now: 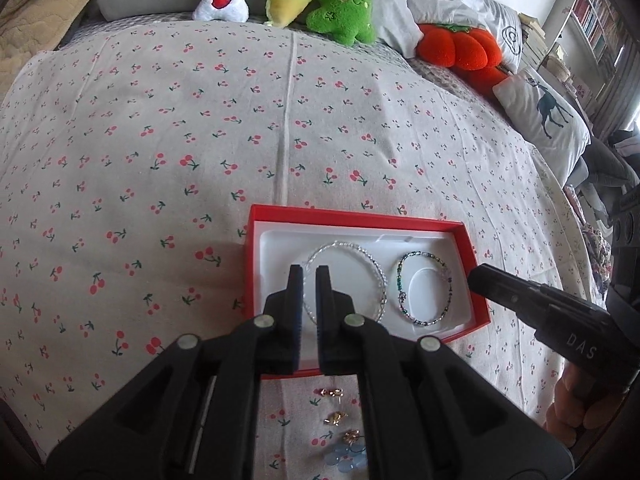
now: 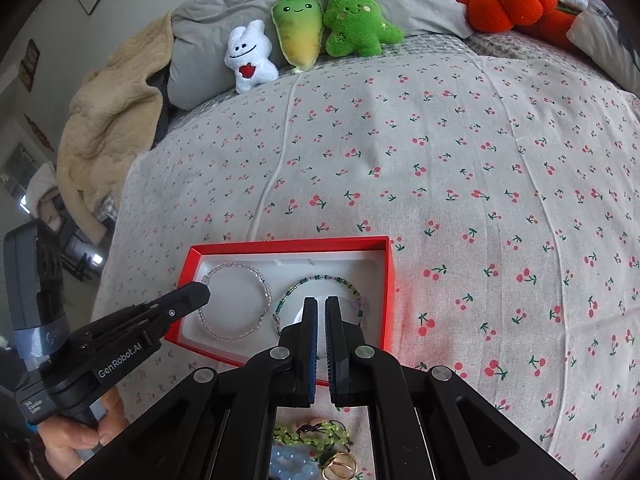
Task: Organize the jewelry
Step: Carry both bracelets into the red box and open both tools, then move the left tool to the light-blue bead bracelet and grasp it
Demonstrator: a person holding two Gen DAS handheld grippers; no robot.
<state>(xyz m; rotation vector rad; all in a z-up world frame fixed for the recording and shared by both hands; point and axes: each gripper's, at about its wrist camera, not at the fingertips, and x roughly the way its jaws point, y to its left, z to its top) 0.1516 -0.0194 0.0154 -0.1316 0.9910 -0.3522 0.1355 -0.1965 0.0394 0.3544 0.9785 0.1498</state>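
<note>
Readable text: "DAS" on the right tongs [image 1: 478, 280] body, seen from the left wrist view — "GenRobot.AI" on the left tongs [image 2: 200, 290] arm, from the right wrist view. Small label lower on that handle — too blurred.

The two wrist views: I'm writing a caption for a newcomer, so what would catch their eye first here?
Probably the red box on the cherry-print bedspread, with a clear beaded bracelet and a dark beaded bracelet lying side by side inside. Next, the plush toys lined up against the pillows at the far end. Both grippers, left and right, hang over the box, jaws nearly closed and empty.
</note>
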